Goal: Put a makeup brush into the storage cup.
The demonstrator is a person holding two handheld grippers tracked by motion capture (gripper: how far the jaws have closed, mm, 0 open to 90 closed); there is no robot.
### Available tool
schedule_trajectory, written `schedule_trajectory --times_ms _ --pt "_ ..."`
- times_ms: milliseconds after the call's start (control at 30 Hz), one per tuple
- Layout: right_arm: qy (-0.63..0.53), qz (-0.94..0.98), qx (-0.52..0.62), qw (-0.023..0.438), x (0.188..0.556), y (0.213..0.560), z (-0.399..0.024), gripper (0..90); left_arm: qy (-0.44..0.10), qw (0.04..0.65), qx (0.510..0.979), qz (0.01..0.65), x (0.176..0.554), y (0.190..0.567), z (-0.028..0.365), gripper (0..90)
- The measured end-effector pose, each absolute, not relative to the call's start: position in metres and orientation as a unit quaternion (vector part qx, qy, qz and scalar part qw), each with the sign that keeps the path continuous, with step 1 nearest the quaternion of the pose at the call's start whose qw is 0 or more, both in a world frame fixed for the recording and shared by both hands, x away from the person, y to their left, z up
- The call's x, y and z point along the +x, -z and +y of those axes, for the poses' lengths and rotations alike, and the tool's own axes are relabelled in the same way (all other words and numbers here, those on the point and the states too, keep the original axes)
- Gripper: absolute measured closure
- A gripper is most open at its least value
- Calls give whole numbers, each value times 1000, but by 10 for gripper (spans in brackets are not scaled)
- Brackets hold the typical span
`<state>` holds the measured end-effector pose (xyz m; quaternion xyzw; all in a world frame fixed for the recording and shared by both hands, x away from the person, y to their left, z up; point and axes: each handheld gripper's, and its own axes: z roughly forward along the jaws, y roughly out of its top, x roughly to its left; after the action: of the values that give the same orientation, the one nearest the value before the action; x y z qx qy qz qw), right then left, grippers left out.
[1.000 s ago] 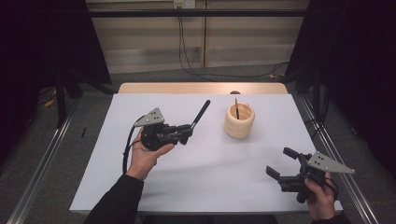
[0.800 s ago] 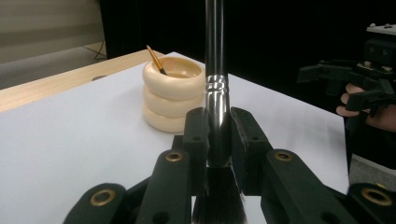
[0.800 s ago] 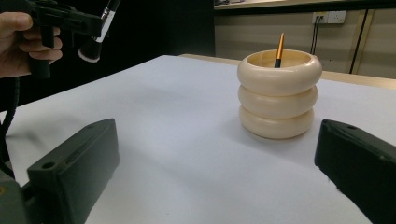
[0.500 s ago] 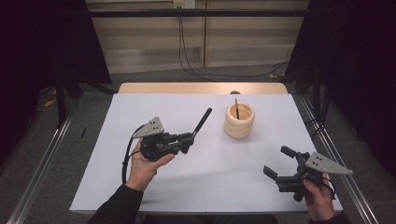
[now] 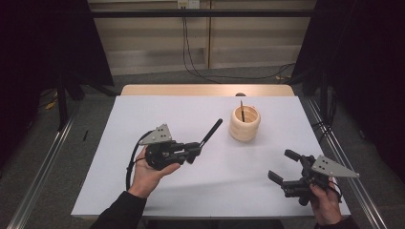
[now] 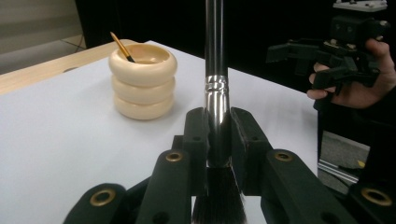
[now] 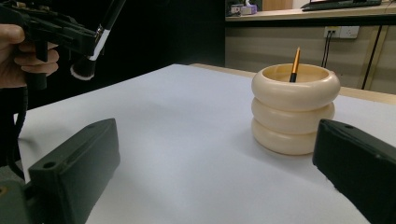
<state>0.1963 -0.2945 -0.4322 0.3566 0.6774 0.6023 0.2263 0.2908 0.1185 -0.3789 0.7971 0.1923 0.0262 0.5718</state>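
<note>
My left gripper (image 5: 193, 151) is shut on a black makeup brush (image 5: 211, 131), held above the white table left of centre. In the left gripper view the jaws clamp the brush (image 6: 215, 88) at its silver ferrule, bristles toward the camera and handle pointing away. A cream ringed holder (image 5: 245, 123) stands at the back right with a thin gold-handled brush (image 5: 242, 110) inside; the holder (image 6: 143, 80) lies ahead and left of the held brush. My right gripper (image 5: 282, 165) hovers open near the front right corner, nothing between its jaws, facing the holder (image 7: 295, 108).
The white tabletop (image 5: 181, 114) sits on a wooden table whose bare edge (image 5: 191, 89) shows at the back. Metal rails (image 5: 43, 162) run along both sides on the floor. Cables (image 5: 191, 43) hang by the far wall.
My left gripper has drifted toward the near side and a little right with the brush in it. The right gripper has stayed in place.
</note>
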Motion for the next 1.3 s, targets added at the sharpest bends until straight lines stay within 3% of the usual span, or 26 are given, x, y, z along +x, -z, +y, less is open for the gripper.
schedule_trajectory --times_ms 500,800,1300 --pt "-587 689 357 233 197 429 -294 0 -17 522 834 178 291 372 112 778" --pt "-575 704 357 214 198 427 -293 0 -29 475 864 165 294 371 104 778" --pt "-569 716 351 200 200 426 -290 0 -2 403 905 141 294 375 95 778"
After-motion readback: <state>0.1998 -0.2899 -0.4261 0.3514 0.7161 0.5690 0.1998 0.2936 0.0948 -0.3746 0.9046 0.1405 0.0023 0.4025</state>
